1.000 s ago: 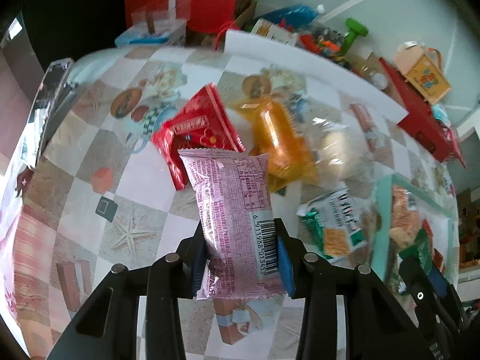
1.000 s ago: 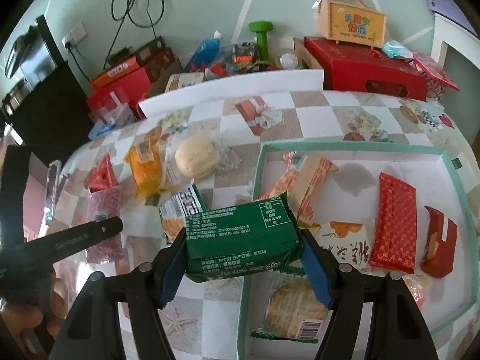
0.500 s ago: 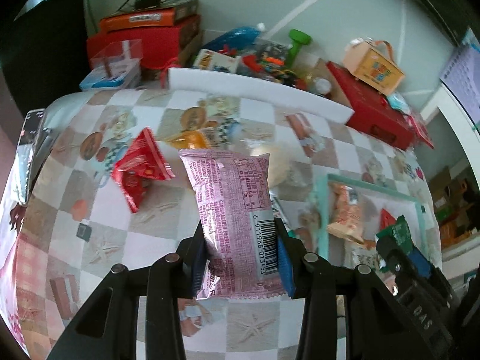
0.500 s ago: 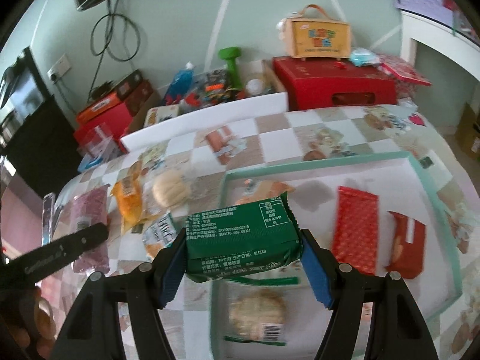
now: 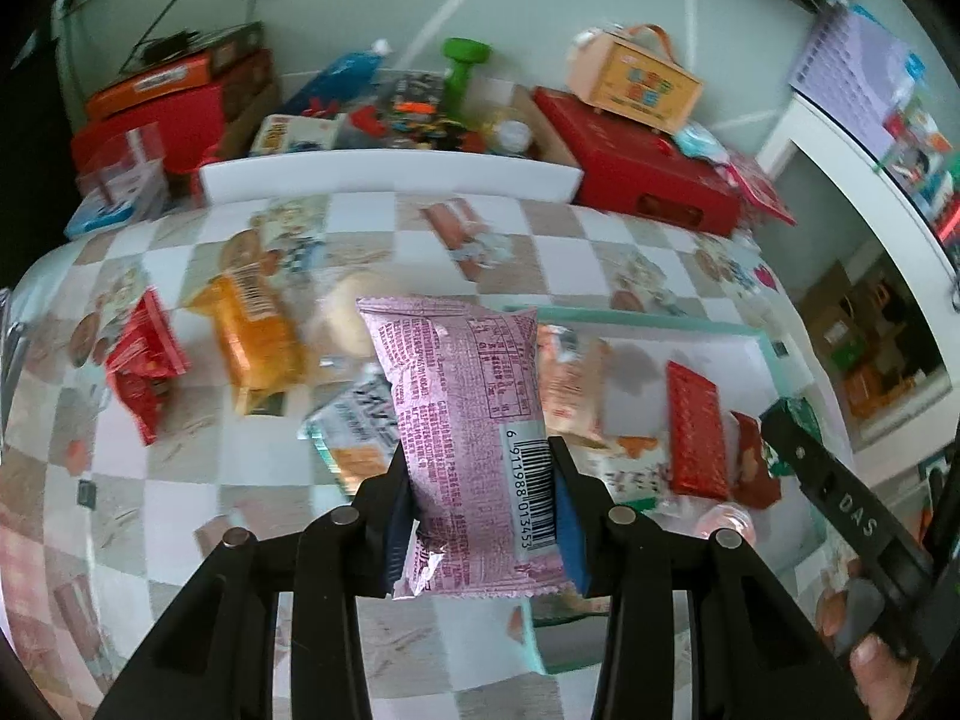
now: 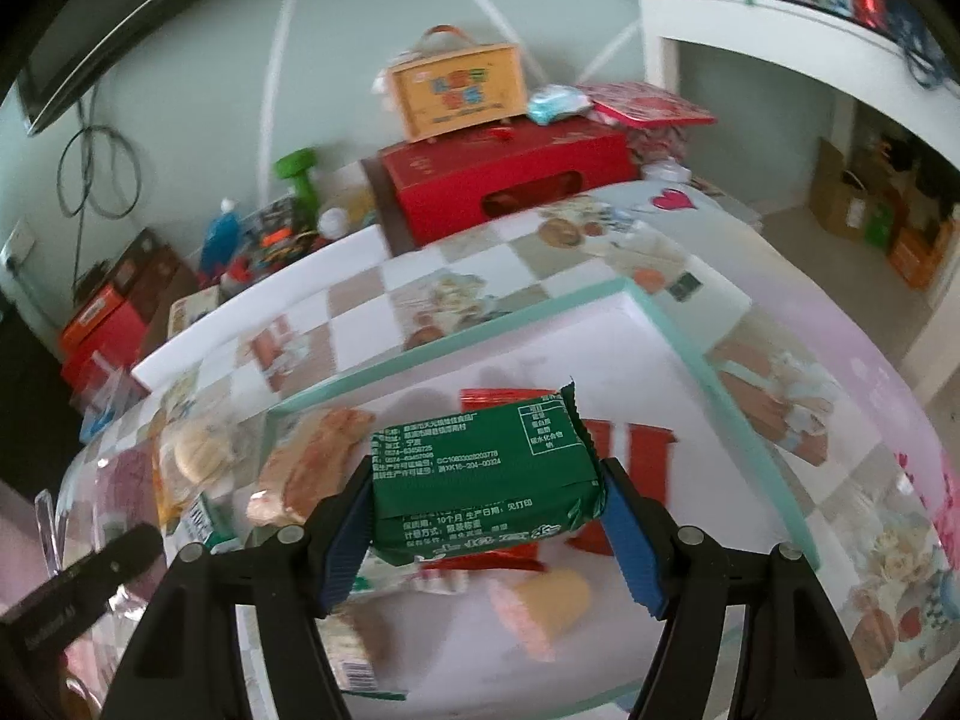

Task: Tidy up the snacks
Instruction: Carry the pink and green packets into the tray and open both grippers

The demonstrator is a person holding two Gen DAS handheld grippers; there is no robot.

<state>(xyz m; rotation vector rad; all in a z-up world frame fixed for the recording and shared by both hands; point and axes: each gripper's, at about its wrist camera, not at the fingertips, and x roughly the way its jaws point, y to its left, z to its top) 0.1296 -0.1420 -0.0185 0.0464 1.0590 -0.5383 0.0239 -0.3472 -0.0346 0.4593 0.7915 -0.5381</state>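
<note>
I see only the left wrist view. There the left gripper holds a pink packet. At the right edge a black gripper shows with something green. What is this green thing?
Observer: In the right wrist view it is a green packet, clamped between the blue pads of the right gripper.
Operator: Is this packet already over the tray?
Observer: It appears so. Behind the packet you see the white floor of the mint-rimmed tray with a red packet lying flat on it.
Operator: What lies nearest below it?
Observer: A tan and pink wrapped snack lies on the tray floor just under the green packet; blur hides its label.
</note>
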